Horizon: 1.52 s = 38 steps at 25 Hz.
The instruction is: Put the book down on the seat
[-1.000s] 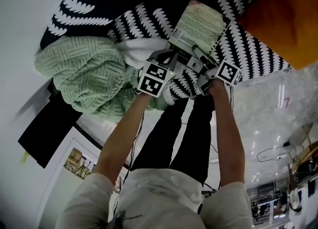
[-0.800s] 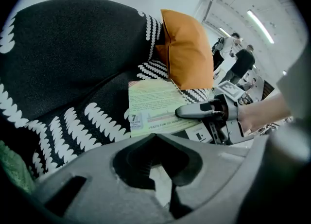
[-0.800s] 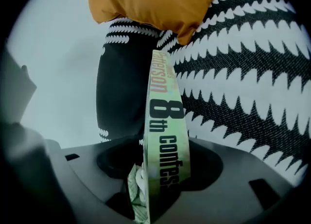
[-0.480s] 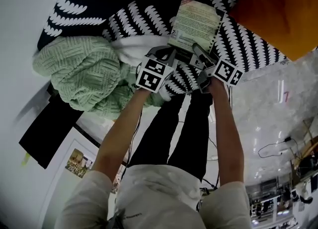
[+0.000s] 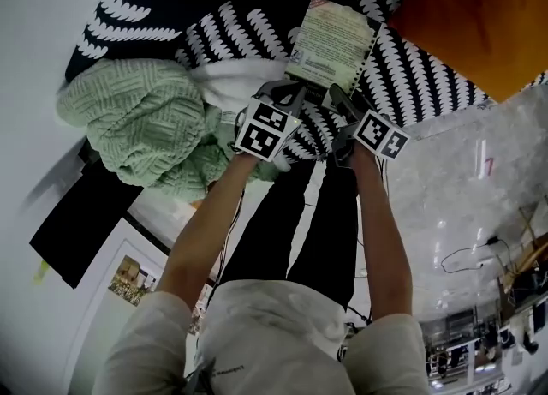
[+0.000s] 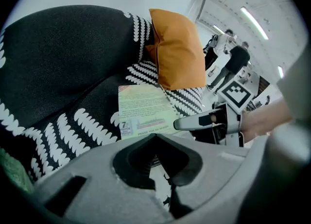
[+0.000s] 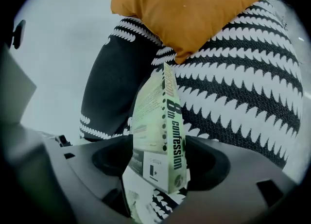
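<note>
The pale green book [image 5: 330, 38] lies on the black-and-white patterned seat [image 5: 411, 68], its near edge toward me. In the right gripper view the book [image 7: 160, 121] stands edge-on between the jaws of my right gripper [image 7: 158, 169], which are opening and stand wide on either side of it. In the head view my right gripper [image 5: 338, 98] is at the book's near right corner. My left gripper [image 5: 287, 93] hovers just short of the book's near left edge; its jaws look shut and empty. The left gripper view shows the book [image 6: 143, 111] ahead and one right finger [image 6: 194, 121] beside it.
An orange cushion [image 5: 471, 16] leans at the seat's right end, close to the book. A green knitted blanket [image 5: 141, 123] and a white cloth [image 5: 235, 85] lie on the seat's left. People [image 6: 233, 62] stand far behind. The person's legs are below the grippers.
The book has gone a little further onto the seat and settled there. The right gripper has drawn slightly back and left, its jaws wider round the book's edge.
</note>
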Each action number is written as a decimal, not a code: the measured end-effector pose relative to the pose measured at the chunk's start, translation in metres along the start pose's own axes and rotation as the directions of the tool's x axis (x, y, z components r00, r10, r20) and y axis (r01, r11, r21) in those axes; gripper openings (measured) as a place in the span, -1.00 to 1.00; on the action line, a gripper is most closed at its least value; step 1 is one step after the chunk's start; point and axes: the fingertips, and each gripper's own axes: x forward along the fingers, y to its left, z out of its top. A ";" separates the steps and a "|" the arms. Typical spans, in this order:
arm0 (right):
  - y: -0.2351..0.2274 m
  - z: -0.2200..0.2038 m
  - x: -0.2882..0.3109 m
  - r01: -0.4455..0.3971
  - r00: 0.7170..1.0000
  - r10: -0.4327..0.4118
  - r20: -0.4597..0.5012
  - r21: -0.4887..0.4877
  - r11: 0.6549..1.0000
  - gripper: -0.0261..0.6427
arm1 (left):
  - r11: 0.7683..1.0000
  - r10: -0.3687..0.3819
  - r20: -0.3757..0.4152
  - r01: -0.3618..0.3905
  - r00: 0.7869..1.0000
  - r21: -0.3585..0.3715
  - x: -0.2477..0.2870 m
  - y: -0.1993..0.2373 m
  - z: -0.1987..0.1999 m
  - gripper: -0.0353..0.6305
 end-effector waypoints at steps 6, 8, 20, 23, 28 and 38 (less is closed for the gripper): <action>-0.002 -0.002 -0.003 -0.014 1.000 0.015 -0.006 0.018 1.000 -0.05 | 1.000 0.008 0.009 -0.008 1.000 -0.023 0.004 0.000 0.002 -0.88; 0.003 -0.002 -0.007 -0.022 1.000 0.022 -0.005 0.021 1.000 -0.05 | 1.000 0.010 0.011 -0.010 1.000 -0.023 -0.003 -0.002 0.004 -0.88; 0.045 0.007 -0.054 0.001 1.000 -0.002 -0.010 -0.107 0.994 -0.05 | 0.999 0.011 0.046 -0.009 0.999 -0.040 -0.050 -0.019 0.019 -0.88; 0.060 0.012 -0.069 0.002 1.000 -0.002 -0.002 -0.139 0.990 -0.05 | 1.000 0.014 0.035 -0.013 0.999 -0.024 -0.064 -0.024 0.026 -0.88; 0.095 0.036 -0.102 0.020 0.997 -0.008 0.077 -0.154 0.988 -0.05 | 1.000 0.001 0.071 0.000 0.997 -0.014 -0.091 -0.037 0.047 -0.88; 0.131 0.022 -0.134 0.068 0.997 -0.053 0.055 -0.329 0.942 -0.05 | 0.998 0.002 0.106 0.004 0.994 -0.058 -0.128 -0.057 0.056 -0.88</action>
